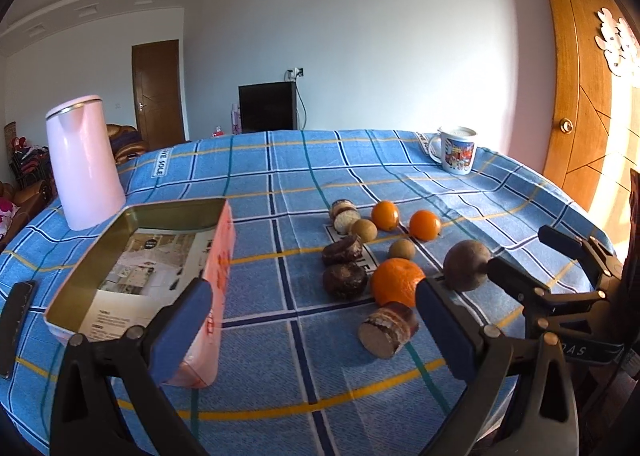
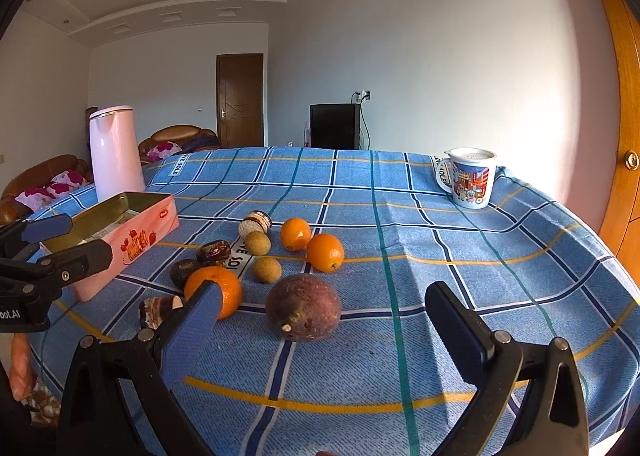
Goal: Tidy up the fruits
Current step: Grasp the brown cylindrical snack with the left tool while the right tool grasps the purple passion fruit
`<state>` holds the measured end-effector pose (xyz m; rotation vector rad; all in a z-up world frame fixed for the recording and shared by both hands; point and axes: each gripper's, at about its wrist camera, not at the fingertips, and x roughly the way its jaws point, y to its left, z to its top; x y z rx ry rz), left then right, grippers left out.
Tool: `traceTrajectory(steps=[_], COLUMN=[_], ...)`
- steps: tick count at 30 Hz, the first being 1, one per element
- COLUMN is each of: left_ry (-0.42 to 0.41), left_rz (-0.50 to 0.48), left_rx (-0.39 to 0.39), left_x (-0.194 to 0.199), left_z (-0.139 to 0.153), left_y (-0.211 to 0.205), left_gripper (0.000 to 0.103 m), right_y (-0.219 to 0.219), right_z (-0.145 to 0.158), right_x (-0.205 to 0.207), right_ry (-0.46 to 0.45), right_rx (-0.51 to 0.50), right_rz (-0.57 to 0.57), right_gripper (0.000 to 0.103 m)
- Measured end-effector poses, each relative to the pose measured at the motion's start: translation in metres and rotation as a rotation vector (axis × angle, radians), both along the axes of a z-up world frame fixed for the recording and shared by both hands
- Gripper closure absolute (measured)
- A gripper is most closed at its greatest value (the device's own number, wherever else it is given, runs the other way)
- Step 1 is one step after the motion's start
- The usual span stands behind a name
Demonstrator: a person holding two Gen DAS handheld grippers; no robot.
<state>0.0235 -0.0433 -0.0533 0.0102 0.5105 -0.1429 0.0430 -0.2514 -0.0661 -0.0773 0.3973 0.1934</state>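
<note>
A purple passion fruit [image 2: 303, 307] lies on the blue checked cloth just ahead of my open, empty right gripper [image 2: 328, 320]; it also shows in the left wrist view [image 1: 466, 265]. A large orange [image 2: 216, 290] lies left of it, two small oranges [image 2: 325, 251] [image 2: 295, 233] and two tan longans [image 2: 267, 269] [image 2: 257, 242] behind. An open pink tin [image 1: 160, 256] stands at the left. My left gripper [image 1: 316, 320] is open and empty, its left finger beside the tin's near corner. The right gripper [image 1: 520, 256] also appears beside the passion fruit.
Several chocolate cakes [image 1: 345, 279] lie among the fruit, one cream-filled piece [image 1: 387, 329] nearest. A pink kettle [image 1: 85, 160] stands behind the tin. A printed mug [image 2: 469, 182] stands at the far right. A wooden door [image 1: 580, 76] is on the right.
</note>
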Motion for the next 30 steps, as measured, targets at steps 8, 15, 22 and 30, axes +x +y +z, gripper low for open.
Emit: traceTrajectory(steps=[8, 15, 22, 30], left_ry=[0.082, 0.173, 0.211, 0.134], left_rz=[-0.078, -0.143, -0.196, -0.170], left_rx=[-0.001, -0.025, -0.084, -0.040], left_x=[0.012, 0.025, 0.030, 0.020], left_z=[-0.019, -0.035, -0.042, -0.030], left_y=[-0.019, -0.029, -0.027, -0.023], left_gripper=[0.003, 0.024, 0.057, 0.058], right_y=[-0.001, 0.005, 0.006, 0.002], right_z=[-0.007, -0.014, -0.028, -0.015], right_x=[0.016, 0.038, 0.047, 0.034], right_ry=[0.064, 0.162, 0.243, 0.177], right_rx=[0.006, -0.016, 0.026, 0.033], right_rz=[0.032, 0.056, 0.122, 0.127], right_gripper=[0.002, 0.021, 0.049, 0.050])
